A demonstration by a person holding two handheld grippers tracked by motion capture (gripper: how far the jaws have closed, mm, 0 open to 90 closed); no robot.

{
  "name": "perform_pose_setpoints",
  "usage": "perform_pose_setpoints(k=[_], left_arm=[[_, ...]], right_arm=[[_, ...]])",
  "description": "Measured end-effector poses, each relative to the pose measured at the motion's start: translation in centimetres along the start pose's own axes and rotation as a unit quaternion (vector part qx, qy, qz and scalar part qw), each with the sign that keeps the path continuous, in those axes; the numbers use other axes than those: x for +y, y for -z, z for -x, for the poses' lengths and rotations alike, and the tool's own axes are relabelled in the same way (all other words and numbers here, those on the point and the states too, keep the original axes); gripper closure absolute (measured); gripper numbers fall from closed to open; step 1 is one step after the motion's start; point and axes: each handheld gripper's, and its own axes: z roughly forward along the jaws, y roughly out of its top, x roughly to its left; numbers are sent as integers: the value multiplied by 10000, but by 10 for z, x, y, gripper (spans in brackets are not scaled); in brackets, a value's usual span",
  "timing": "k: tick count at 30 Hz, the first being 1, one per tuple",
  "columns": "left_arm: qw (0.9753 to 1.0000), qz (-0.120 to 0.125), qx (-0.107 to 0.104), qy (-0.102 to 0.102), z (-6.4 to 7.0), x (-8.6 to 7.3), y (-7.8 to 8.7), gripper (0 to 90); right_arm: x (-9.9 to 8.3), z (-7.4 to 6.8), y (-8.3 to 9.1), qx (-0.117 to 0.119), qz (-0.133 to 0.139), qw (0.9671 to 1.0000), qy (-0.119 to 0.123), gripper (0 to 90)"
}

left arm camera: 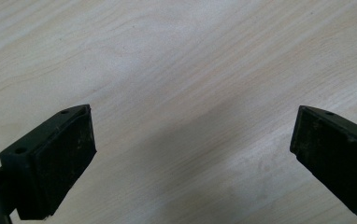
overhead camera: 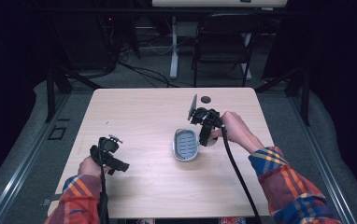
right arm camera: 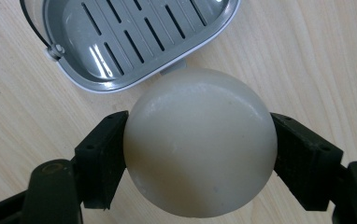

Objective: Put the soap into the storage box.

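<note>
Soap (right arm camera: 200, 142), a round cream bar, sits clamped between the two jaws of the right gripper (right arm camera: 200, 154), which we hold just beside the near rim of the grey dish (right arm camera: 134, 42) and, as far as we can tell, slightly above the table (right arm camera: 307, 56). In the high view the right gripper (overhead camera: 205, 128) stands at the right edge of the dish (overhead camera: 186, 144), near the middle of the table (overhead camera: 144, 116). We judge the step in hand to be setting the soap into the slotted dish. Risks from here: the bar is smooth and rounded, and the jaws bear on it along narrow contact zones at its widest part, so a loose squeeze or a quick tilt could let it slide out and roll across the wood. A low approach could catch the dish rim and push or tip the light dish, since nothing steadies it. Letting go too high could bounce the bar off the ribbed floor. Pose: our right hand (overhead camera: 235, 128) reaches forward with the forearm angled in from the lower right, the gripper pointing down and toward the dish. Our left gripper (overhead camera: 109, 149) rests well apart at the table's left, its jaws spread wide over bare wood, grasping nothing.
</note>
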Motion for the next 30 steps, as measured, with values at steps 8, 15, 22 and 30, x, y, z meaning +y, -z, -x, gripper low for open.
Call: perform_pose_setpoints(k=[8,15,22,30], left_arm=[[10000,9,-15,0,0,0,0,0],[10000,7,-29,-11,0,0,0,1],[10000,-7,-52,-9,0,0,0,1],[10000,-13,-58,-17,0,0,0,1]], right_arm=[[15,-5,3,14,6,9999,131,245],[27,-11,1,36,-4,9997,242,245],[36,-15,0,42,22,9995,309,245],[45,-19,-4,74,45,9993,360,245]])
